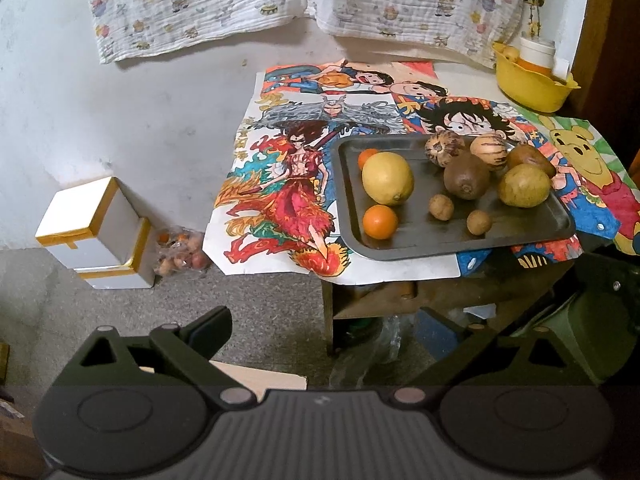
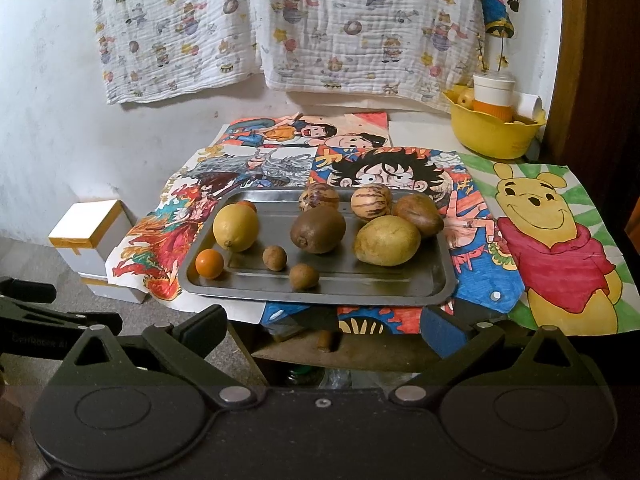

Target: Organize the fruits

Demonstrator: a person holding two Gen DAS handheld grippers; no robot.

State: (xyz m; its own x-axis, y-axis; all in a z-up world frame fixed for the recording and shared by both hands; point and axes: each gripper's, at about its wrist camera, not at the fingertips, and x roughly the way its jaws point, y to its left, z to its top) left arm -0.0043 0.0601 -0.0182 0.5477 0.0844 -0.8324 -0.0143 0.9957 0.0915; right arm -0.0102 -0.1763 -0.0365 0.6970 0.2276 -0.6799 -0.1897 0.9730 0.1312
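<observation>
On table's front-left part: metal tray (image 2: pixel 436 280) w/ fruit — lemon (image 2: pixel 235 227), kiwi (image 2: pixel 318 229), two small oranges, others. Yellow bowl (image 2: pixel 494 136) at far-right corner. Left gripper (image 1: pixel 324 328) & right gripper (image 2: pixel 324 324) off front edge, fingers wide, holding nothing.

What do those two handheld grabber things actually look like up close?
Both look alike. The left gripper and right gripper are matte dark grey-green plastic: a ribbed centre body, two round discs, angled link arms with triangular cut-outs and silver rivets. The jaws end in blue pads. No cables or sleeves show.
</observation>
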